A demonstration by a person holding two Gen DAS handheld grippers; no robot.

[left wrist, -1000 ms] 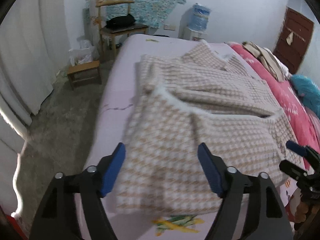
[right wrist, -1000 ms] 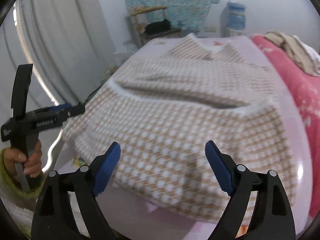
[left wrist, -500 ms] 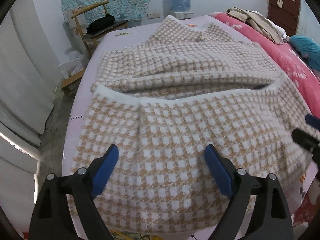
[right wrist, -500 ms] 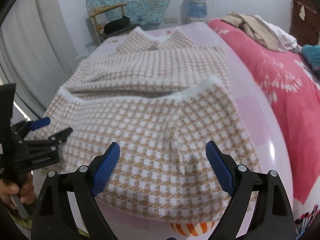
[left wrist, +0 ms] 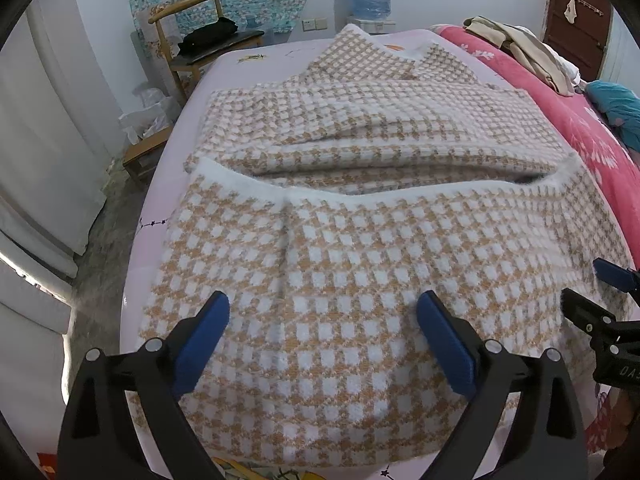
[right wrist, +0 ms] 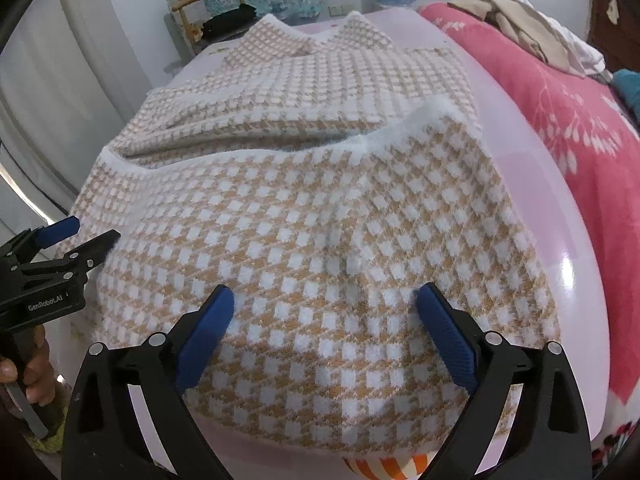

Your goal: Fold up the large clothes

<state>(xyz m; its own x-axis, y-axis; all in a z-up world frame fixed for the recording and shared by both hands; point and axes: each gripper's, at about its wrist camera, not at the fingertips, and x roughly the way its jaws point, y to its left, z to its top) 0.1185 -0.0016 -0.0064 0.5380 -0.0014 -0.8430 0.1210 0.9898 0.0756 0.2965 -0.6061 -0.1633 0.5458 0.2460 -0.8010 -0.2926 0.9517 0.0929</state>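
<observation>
I have both tools over the near edge of the bed (left wrist: 176, 152), where the checked sweater (left wrist: 360, 264) lies spread across the lilac sheet, collar toward the far edge. Its hem half is already turned up over the body, white ribbed band lying across the middle, so I judge the first bottom-up fold is laid down and I am in the release between folds.

My left hand-held gripper (left wrist: 322, 332) stands released: its jaws have just been opening, and the knit lies beneath the blue pads without being pinched. My right hand-held gripper (right wrist: 326, 326) is the same, jaws just spread wide, nothing clamped, hovering over the folded edge toward the near right corner of the bed.

The fold looks a little lumpy, with a ridge running down the middle and a raised tuft at the right end of the band. Next, I think, I should take the near folded edge at two points well apart, clamp through both layers, and carry it toward the collar, keeping the corners level so the layers don't slide.
</observation>
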